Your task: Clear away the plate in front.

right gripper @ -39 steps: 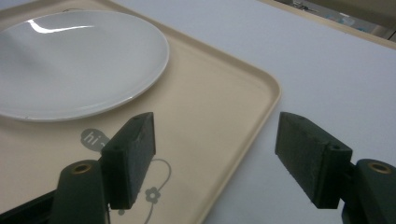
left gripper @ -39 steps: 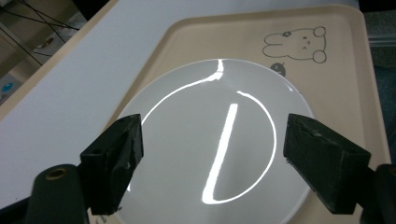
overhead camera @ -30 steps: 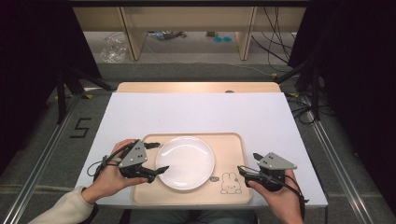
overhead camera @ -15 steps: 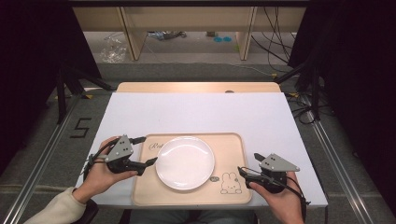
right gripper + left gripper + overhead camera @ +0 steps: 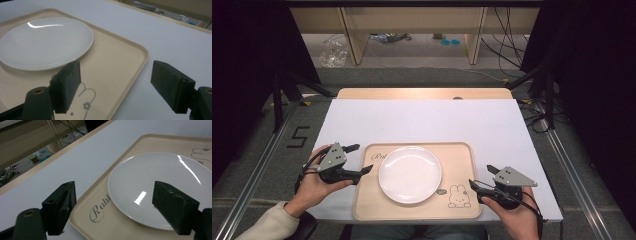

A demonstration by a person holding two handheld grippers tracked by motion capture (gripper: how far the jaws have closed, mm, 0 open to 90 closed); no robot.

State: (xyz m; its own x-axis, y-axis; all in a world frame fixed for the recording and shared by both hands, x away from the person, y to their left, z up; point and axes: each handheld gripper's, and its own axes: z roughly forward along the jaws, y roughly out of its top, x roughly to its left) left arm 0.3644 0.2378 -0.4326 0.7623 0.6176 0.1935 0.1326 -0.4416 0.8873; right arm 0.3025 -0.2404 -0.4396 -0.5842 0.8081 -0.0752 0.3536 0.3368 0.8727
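A round white plate (image 5: 410,174) lies empty on a beige tray (image 5: 457,160) with a rabbit drawing, near the table's front edge. My left gripper (image 5: 360,159) is open at the tray's left rim, held in a hand, its jaws pointing at the plate without touching it. In the left gripper view my left gripper (image 5: 115,207) frames the plate (image 5: 160,187) and the tray (image 5: 120,227) lettering. My right gripper (image 5: 479,176) is open at the tray's right front corner. The right gripper view has my right gripper (image 5: 117,85) astride the tray (image 5: 112,57) rim, with the plate (image 5: 45,42) beyond it.
The white tabletop (image 5: 427,120) stretches bare behind the tray to a wooden strip (image 5: 422,93) at the far edge. A floor marking "5" (image 5: 298,136) lies left of the table. Wooden furniture legs, cables and a plastic bag (image 5: 332,52) sit on the floor beyond.
My left gripper has drawn back leftward from over the tray's left part beside the plate to the tray's left rim. The right gripper, plate and tray have stayed put.
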